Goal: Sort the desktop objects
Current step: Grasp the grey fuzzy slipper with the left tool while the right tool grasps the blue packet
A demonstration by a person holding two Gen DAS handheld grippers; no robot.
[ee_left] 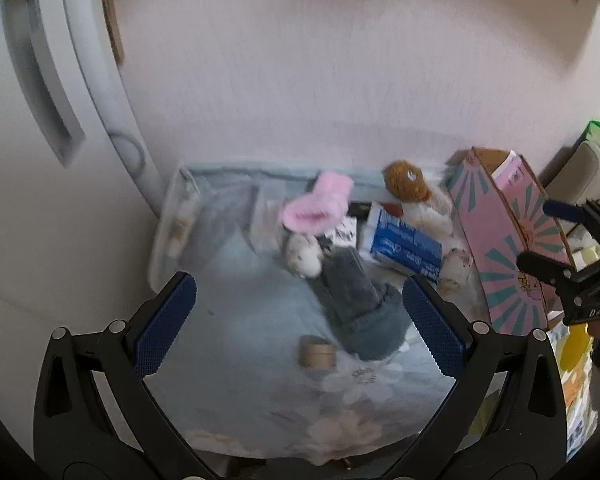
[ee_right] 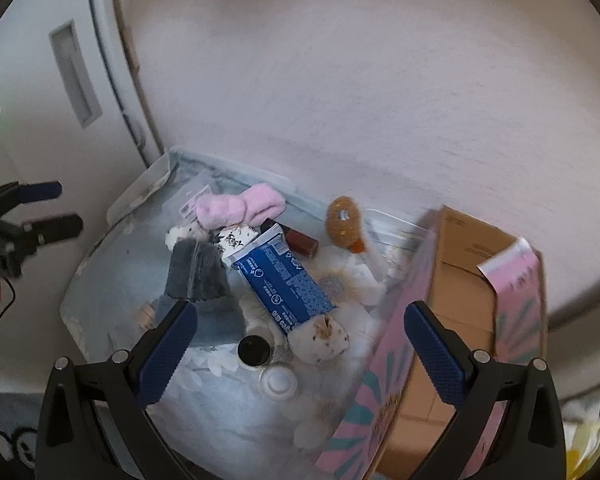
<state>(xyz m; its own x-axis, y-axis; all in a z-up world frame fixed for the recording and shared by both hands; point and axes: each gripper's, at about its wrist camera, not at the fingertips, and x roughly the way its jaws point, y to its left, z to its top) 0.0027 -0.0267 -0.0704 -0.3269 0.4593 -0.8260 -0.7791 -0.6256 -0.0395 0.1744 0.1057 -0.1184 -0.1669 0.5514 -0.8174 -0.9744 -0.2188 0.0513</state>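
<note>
Two hand-held grippers hover over a cluttered worktop (ee_left: 236,360) draped in a pale blue floral cloth, with a white wall behind. The left gripper (ee_left: 300,324) has its jaws spread wide and holds nothing; bare cloth lies below it, left of the grey fuzzy sock (ee_left: 356,300), and a small tan cylinder (ee_left: 317,351) stands just beside that sock. Behind the sock sit a fluffy pink sock (ee_left: 320,204) and a soft white plush toy (ee_left: 304,256). To the sock's right lies a glossy blue carton (ee_right: 284,280), with a dark brown bottle (ee_right: 302,242) and a round brown knitted toy (ee_right: 343,220) behind it towards the wall. Nearer the camera than the carton are a black round lid (ee_right: 254,350) and a white cap (ee_right: 278,382). Farthest right, the open pink-and-teal cardboard box (ee_right: 460,276) stands at the worktop's edge; the right gripper (ee_right: 300,354), jaws also spread and empty, straddles its near wall.
</note>
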